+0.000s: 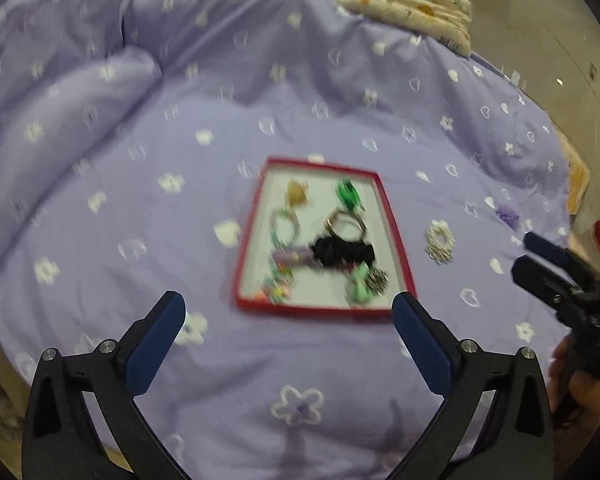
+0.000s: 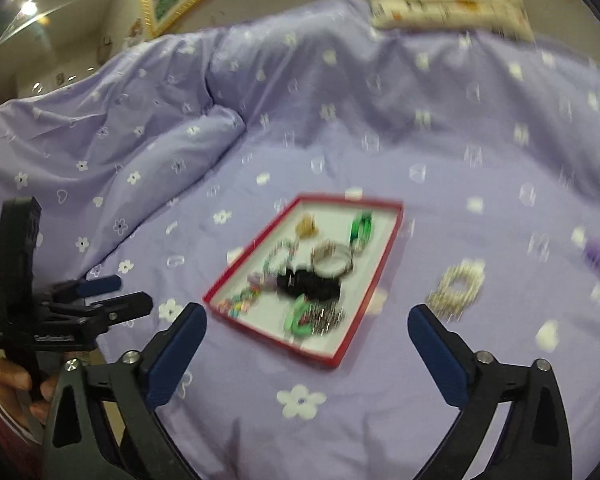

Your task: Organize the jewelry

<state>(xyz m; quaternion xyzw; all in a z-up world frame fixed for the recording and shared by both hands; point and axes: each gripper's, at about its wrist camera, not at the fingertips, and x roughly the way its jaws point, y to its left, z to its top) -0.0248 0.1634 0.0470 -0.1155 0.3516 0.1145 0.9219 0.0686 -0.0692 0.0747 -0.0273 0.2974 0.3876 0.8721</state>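
Red tray (image 1: 396,236) of jewelry, pearl bracelet (image 1: 440,245) lying just beside it

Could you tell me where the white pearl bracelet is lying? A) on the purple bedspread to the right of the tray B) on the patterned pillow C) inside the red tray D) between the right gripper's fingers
A: the white pearl bracelet rests on the purple bedspread, right of the red tray and apart from it.

Left black two-finger gripper with blue pads (image 1: 288,308) is hovering with jaws spread wide; right black two-finger gripper with blue pads (image 2: 307,316) is hovering likewise, both empty.
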